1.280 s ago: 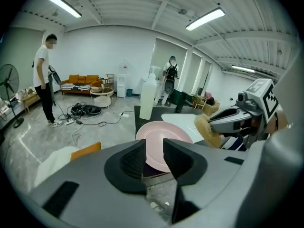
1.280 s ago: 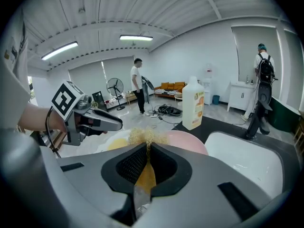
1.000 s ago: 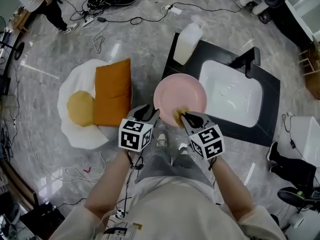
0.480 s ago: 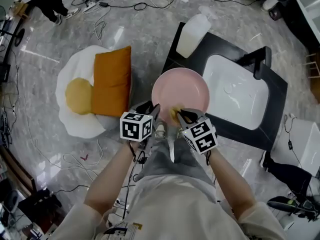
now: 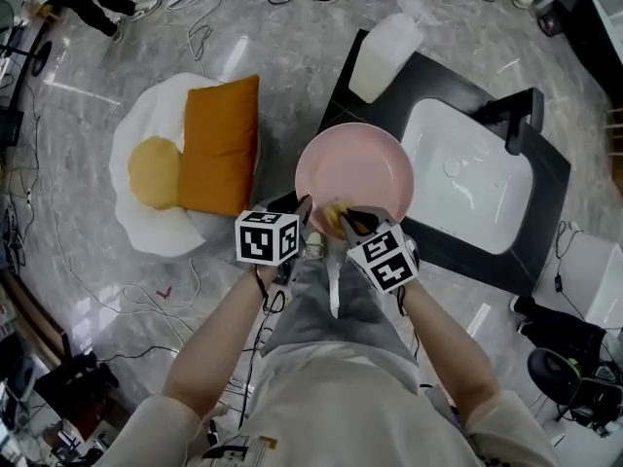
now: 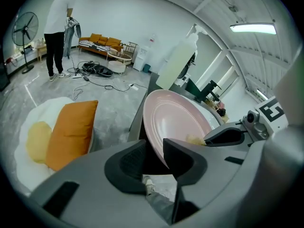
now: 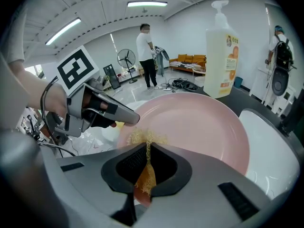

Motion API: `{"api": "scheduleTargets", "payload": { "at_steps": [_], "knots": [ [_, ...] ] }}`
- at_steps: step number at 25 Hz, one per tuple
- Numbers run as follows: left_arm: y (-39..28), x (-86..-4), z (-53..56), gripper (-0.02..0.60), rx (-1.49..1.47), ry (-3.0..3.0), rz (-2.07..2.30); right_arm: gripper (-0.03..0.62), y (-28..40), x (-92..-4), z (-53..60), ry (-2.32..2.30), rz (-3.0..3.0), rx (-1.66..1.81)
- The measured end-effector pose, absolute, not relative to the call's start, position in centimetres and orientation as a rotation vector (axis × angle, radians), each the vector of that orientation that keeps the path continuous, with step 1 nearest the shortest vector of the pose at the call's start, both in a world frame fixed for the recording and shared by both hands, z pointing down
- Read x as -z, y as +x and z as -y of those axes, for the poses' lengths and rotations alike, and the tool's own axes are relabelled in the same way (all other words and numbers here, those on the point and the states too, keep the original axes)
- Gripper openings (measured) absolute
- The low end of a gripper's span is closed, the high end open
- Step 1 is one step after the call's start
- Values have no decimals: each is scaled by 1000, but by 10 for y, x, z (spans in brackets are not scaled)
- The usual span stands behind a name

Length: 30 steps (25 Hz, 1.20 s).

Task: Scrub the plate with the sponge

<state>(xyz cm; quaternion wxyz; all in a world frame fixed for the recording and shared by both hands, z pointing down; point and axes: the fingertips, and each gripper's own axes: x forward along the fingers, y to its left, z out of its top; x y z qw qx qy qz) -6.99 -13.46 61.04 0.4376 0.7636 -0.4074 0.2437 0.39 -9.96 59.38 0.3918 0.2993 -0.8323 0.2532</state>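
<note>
left gripper [image 5: 300,210] angled down, jaws just closing onto plate [image 5: 360,163] rim, 7 o'clock | right gripper [image 5: 348,218] angled down, pinching sponge [image 5: 333,216], 6 o'clock

print on soap bottle [image 7: 221,46] illegible, no other text

The left gripper [image 5: 299,209] has rolled about its own line, so its marker cube now shows a squarer face in the head view. Its jaws have just been closing, with the rim of the pink plate [image 5: 365,163] between them. The right gripper [image 5: 348,218] has drawn in closer to the left one, and the yellow sponge [image 5: 334,216] it pinches has shifted leftwards along the plate's near edge. Both cubes now sit nearer that edge
</note>
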Motion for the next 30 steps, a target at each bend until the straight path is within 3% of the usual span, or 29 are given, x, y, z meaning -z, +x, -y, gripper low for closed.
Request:
{"api": "scheduleTargets", "payload": {
  "at_steps": [6,20,30],
  "knots": [
    [-70,-611,137,81,-563,1848,1044,48,-13,-606,97,589,2085,-586],
    [-75,-612,156,43,-536,1790,1103,49,-39,-612,145,338,2111,-503],
    [-74,-613,162,41,-569,1797,1105,51,5,-610,223,542,2092,-394]
  ]
}}
